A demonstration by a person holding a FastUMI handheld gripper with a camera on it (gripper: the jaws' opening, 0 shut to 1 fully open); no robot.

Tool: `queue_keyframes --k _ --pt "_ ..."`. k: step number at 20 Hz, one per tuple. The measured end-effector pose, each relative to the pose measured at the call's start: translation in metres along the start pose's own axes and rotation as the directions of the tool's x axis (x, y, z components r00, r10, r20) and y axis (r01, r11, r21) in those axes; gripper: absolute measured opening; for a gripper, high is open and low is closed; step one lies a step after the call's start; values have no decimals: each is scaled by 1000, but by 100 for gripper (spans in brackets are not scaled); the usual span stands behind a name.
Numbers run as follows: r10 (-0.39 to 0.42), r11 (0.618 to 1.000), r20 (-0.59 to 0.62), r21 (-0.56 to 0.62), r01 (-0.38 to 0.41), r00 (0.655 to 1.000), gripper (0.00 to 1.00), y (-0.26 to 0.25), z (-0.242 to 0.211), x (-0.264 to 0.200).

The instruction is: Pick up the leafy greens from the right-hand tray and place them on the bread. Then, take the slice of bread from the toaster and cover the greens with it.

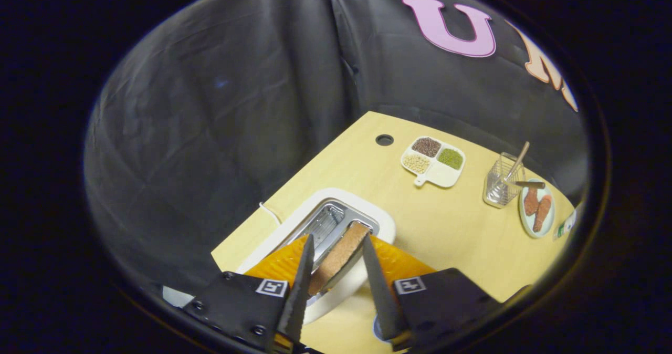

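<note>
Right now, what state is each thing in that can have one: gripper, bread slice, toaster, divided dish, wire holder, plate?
gripper: open, fingers either side of the bread slice, contact not clear.
bread slice: standing in the toaster's slot, top edge sticking out.
toaster: one slot holds bread, the other is bare.
divided dish: three compartments filled, one not.
wire holder: upright, utensil inside.
plate: holds two reddish pieces.

We count one toaster [336, 222] on the table [446, 228], with two slots in its top and one slice of bread [338, 257] standing in the slot nearer the divided tray. Beyond the toaster lies one divided tray [433, 160] with four compartments, three of them filled. Further from the toaster we count one wire holder [503, 187] and one plate [536, 208] bearing two reddish pieces.

The one gripper [336, 254] has two fingers, spread either side of the bread.
</note>
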State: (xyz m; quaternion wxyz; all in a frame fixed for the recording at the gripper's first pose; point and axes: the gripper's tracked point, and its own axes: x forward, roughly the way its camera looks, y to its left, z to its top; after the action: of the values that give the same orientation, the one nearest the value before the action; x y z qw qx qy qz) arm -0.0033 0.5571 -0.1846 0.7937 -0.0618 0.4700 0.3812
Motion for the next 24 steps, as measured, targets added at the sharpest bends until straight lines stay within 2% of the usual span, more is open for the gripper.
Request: queue_keyframes --k 3,5,6,18,24 --pt "-8 1000 1 -1 8 1000 35 0 -1 0" --pt "16 1000 -18 5 -16 1000 23 7 -5 -5" --pt "-2 1000 -5 -6 2 1000 16 4 -4 -7" --pt "70 989 188 112 -92 980 7 -20 18 -94" --pt "14 987 224 153 -50 975 6 -57 3 -125"
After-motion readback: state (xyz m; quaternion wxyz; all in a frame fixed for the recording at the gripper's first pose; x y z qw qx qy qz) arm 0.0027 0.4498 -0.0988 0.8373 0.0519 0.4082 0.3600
